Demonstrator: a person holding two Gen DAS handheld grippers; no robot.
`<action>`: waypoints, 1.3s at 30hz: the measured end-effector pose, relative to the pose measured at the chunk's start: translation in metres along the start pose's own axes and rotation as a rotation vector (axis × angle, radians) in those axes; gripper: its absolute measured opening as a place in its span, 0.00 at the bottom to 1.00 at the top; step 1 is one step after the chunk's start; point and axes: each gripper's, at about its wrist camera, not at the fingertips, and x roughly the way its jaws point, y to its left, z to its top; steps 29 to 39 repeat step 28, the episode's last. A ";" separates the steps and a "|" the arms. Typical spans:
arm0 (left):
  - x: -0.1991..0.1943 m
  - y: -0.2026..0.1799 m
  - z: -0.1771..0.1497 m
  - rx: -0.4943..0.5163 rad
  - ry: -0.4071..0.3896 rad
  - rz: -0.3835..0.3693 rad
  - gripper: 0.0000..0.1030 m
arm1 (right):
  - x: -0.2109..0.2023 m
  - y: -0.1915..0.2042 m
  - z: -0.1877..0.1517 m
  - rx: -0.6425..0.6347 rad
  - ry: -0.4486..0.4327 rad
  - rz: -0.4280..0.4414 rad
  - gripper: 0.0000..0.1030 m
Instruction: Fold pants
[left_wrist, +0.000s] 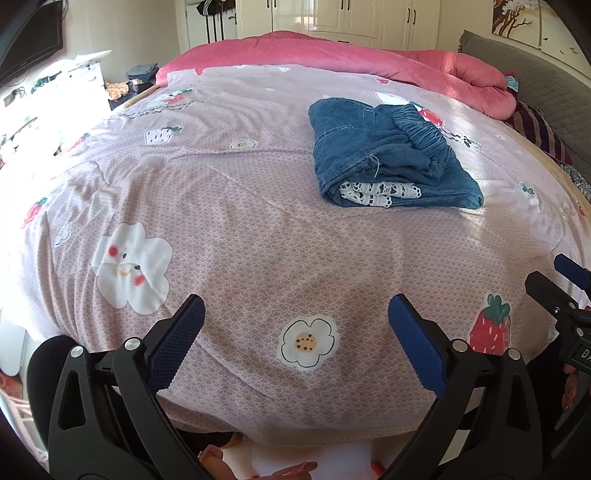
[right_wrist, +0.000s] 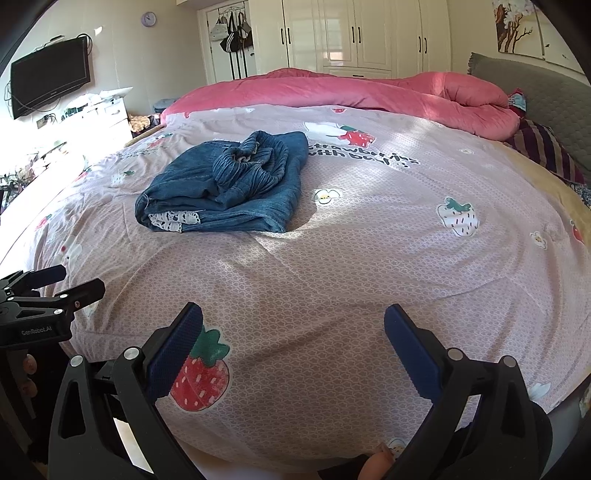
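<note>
A pair of blue denim pants (left_wrist: 384, 155) lies folded into a compact bundle on the bed, elastic waistband on top and white lace trim showing at its near edge. The right wrist view has the same pants (right_wrist: 225, 184) at centre left. My left gripper (left_wrist: 295, 314) hovers open over the near part of the bed, well short of the pants, nothing between its blue pads. My right gripper (right_wrist: 293, 325) is open too, held above the near edge of the bed and empty. Each gripper shows at the side of the other's view: the right one (left_wrist: 565, 284), the left one (right_wrist: 55, 288).
The bed (left_wrist: 240, 229) has a pale pink cover printed with strawberries and flowers. A pink quilt (right_wrist: 351, 92) is bunched along the far side. A grey headboard (right_wrist: 546, 92) and striped pillow (right_wrist: 543, 147) sit at right. White wardrobes stand behind, a wall television (right_wrist: 50, 77) at left.
</note>
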 end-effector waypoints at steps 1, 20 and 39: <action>0.000 0.000 0.000 0.001 0.000 0.004 0.91 | 0.000 0.000 0.000 -0.003 -0.001 -0.002 0.96; 0.014 0.055 0.035 -0.085 0.004 -0.072 0.91 | 0.017 -0.079 0.022 0.154 0.009 -0.121 0.96; 0.097 0.207 0.135 -0.205 0.085 0.188 0.91 | 0.048 -0.247 0.083 0.331 0.035 -0.415 0.96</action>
